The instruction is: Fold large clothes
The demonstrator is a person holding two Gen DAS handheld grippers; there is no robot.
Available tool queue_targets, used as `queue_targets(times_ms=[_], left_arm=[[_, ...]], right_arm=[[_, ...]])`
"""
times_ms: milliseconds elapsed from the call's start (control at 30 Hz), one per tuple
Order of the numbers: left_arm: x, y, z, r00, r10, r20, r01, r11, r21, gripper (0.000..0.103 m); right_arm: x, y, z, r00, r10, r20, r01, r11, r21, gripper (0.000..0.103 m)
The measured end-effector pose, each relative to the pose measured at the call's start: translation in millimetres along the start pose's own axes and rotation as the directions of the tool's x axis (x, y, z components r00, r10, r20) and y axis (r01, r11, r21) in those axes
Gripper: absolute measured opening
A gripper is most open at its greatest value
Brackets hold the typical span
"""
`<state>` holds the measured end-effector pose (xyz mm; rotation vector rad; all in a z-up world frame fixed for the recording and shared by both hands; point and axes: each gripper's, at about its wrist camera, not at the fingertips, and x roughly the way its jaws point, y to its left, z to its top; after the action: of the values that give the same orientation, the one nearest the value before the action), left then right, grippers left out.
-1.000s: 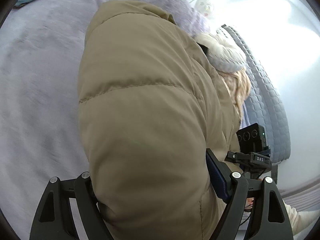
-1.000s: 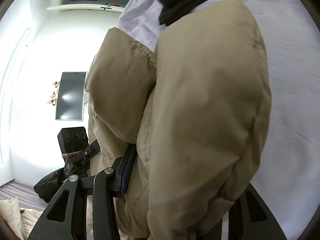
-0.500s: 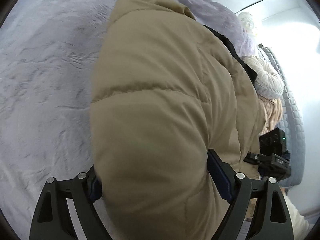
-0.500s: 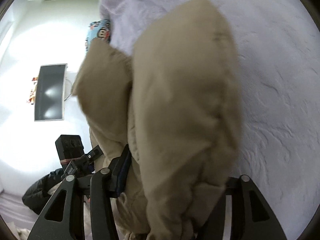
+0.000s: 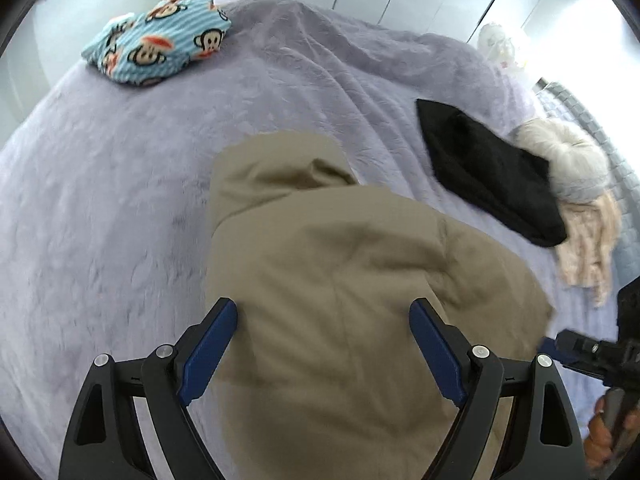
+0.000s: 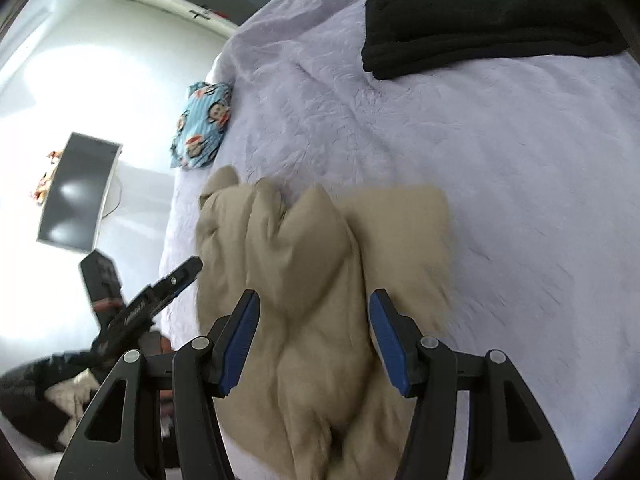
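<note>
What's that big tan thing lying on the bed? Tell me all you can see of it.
It is a tan puffy jacket, quilted and padded, of smooth, matte fabric. It lies bunched in soft folds on the lilac bedspread, near its edge. One rounded part, perhaps a hood or sleeve, points up the bed. The left gripper stands open around it, pads clear of the fabric. The right gripper is opening, with the jacket between its fingers. Nothing else touches it.

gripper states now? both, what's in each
Left gripper: open, puffy tan quilted jacket between the pads, not pinched.
Right gripper: jaws opening, same jacket between them, released.
</note>
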<state>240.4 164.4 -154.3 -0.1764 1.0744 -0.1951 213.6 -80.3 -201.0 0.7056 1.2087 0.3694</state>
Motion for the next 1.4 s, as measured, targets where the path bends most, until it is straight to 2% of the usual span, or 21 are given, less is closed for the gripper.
queue_targets(times_ms=[33, 67, 100, 133, 233, 300, 467, 700, 800, 933, 1100, 1167, 1300, 1400], left_arm=[[6, -4, 3, 1.0, 0.019, 0.006, -0.019, 1.0, 0.01, 0.089], [10, 0, 2, 1.0, 0.03, 0.005, -0.03, 0.999, 0.012, 0.089], [14, -4, 2, 0.999, 0.035, -0.002, -0.035, 0.999, 0.006, 0.089], [19, -6, -1, 0.999, 0.038, -0.009, -0.038, 0.999, 0.002, 0.089], [29, -31, -7, 0.997, 0.077, -0.018, -0.076, 0.994, 0.078, 0.089], [33, -50, -17, 0.994, 0.105, -0.012, -0.102, 0.983, 0.151, 0.089], [42, -67, -27, 0.988, 0.154, -0.001, -0.15, 0.964, 0.218, 0.089], [3, -50, -35, 0.993, 0.115, -0.006, -0.112, 0.982, 0.151, 0.089], [-21, -42, -54, 0.994, 0.109, 0.01, -0.109, 0.984, 0.139, 0.089], [-43, -31, -85, 0.993, 0.12, -0.005, -0.119, 0.983, 0.142, 0.089], [-49, -29, -126, 0.99, 0.128, -0.051, -0.117, 0.978, 0.175, 0.089], [-43, -29, -145, 0.987, 0.141, -0.08, -0.123, 0.973, 0.195, 0.091], [-41, -30, -160, 0.983, 0.159, -0.095, -0.138, 0.971, 0.198, 0.091], [-41, -30, -163, 0.982, 0.155, -0.107, -0.135, 0.975, 0.177, 0.091]], right_arm=[[13, 0, 7, 1.0, 0.027, 0.011, -0.028, 0.999, 0.047, 0.06], [27, -1, 12, 0.999, 0.04, 0.022, -0.042, 0.994, 0.099, 0.054], [53, 2, 19, 0.999, 0.023, 0.027, -0.027, 0.991, 0.133, 0.026], [52, -5, 15, 1.0, -0.013, 0.021, 0.009, 0.988, 0.154, 0.01], [72, -16, 14, 0.992, -0.126, -0.012, 0.126, 0.978, 0.164, 0.008], [81, -26, 12, 0.985, -0.167, -0.037, 0.171, 0.973, 0.156, 0.007], [72, -47, -1, 0.985, -0.167, -0.055, 0.174, 0.967, 0.184, 0.004], [61, -30, -6, 0.976, -0.205, -0.075, 0.213, 0.969, 0.126, 0.007], [53, -20, -13, 0.969, -0.233, -0.079, 0.24, 0.966, 0.097, 0.007], [37, -2, -28, 0.961, -0.266, -0.073, 0.269, 0.962, 0.037, 0.007], [10, 36, -54, 0.971, -0.237, -0.022, 0.235, 0.969, -0.07, 0.008], [6, 49, -69, 0.974, -0.226, -0.031, 0.221, 0.968, -0.122, 0.008], [13, 57, -94, 0.957, -0.28, -0.078, 0.261, 0.946, -0.192, 0.008], [23, 48, -112, 0.93, -0.354, -0.095, 0.327, 0.919, -0.218, 0.008]])
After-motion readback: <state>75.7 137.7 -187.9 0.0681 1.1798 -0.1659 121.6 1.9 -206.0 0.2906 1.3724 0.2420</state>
